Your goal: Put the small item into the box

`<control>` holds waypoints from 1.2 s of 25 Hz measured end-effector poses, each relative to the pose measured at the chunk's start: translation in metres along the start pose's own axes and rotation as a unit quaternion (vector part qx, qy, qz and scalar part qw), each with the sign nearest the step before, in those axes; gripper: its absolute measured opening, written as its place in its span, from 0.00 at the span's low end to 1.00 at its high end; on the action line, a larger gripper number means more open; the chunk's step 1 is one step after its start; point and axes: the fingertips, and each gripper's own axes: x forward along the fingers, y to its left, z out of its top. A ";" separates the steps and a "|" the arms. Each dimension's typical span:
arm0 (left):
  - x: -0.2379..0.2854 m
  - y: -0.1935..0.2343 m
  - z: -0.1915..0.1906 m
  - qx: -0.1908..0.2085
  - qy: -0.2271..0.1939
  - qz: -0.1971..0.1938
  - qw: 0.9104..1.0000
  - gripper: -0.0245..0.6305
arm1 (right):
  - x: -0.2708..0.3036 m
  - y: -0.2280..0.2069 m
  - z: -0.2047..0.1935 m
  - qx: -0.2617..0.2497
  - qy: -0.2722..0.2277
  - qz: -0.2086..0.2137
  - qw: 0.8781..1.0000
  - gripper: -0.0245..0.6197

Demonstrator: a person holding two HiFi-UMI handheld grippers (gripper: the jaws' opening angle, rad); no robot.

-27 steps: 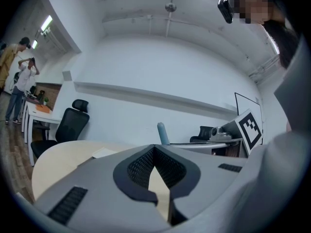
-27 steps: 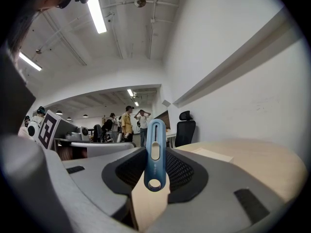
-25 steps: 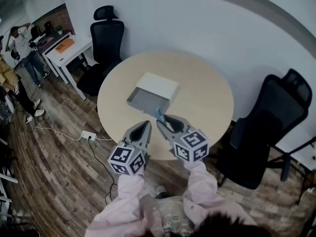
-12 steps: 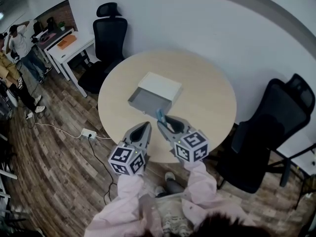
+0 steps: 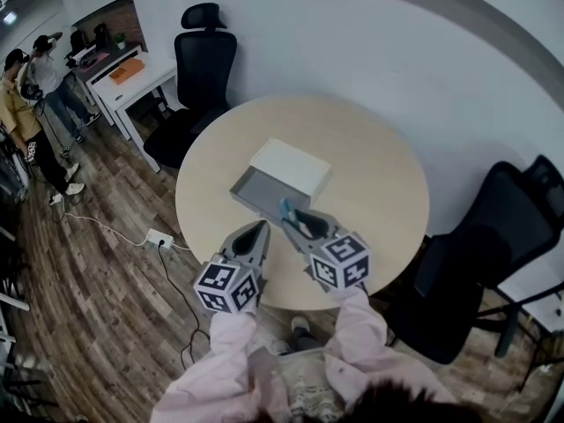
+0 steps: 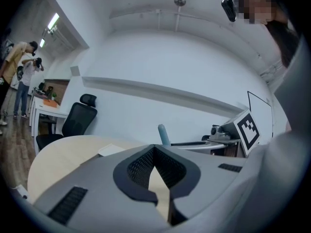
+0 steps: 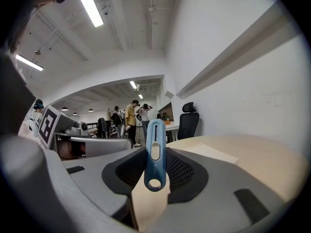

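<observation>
Our right tongs [image 5: 291,217] are closed on the small blue item [image 5: 285,208], and the pads press on it from both sides. In the right gripper view the blue item [image 7: 155,149] stands nearly upright between the right tongs [image 7: 154,165]. Its long side runs up and down, and its top pokes out above the tips. Our left tongs [image 5: 261,228] are closed too, but they hold nothing. In the left gripper view the left tongs [image 6: 155,151] have their tips together with only the surface showing behind them. The box [image 5: 284,176] lies on the round surface [image 5: 374,179], straight ahead of both tongs. Its grey tray [image 5: 256,189] is pulled out on the side nearest to us, and its white cover [image 5: 292,166] sits farther away. The thing that matters most is where the grey tray lies from the blue item. It is just ahead of it and a little to the left, very near. We cannot tell if the blue item is already over the tray's edge. The right hand is the nearer one, and it has the item. So we think it only needs a short push forward and to the left, then down into the tray, before the tongs let go.
</observation>
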 end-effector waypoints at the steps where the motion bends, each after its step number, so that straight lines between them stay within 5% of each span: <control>1: 0.003 0.003 0.000 -0.002 0.000 0.002 1.000 0.05 | 0.003 -0.003 0.000 0.000 0.002 0.002 1.000 0.24; 30: 0.050 0.039 -0.012 -0.032 0.008 0.051 0.998 0.05 | 0.051 -0.052 0.002 0.001 0.029 0.047 0.998 0.24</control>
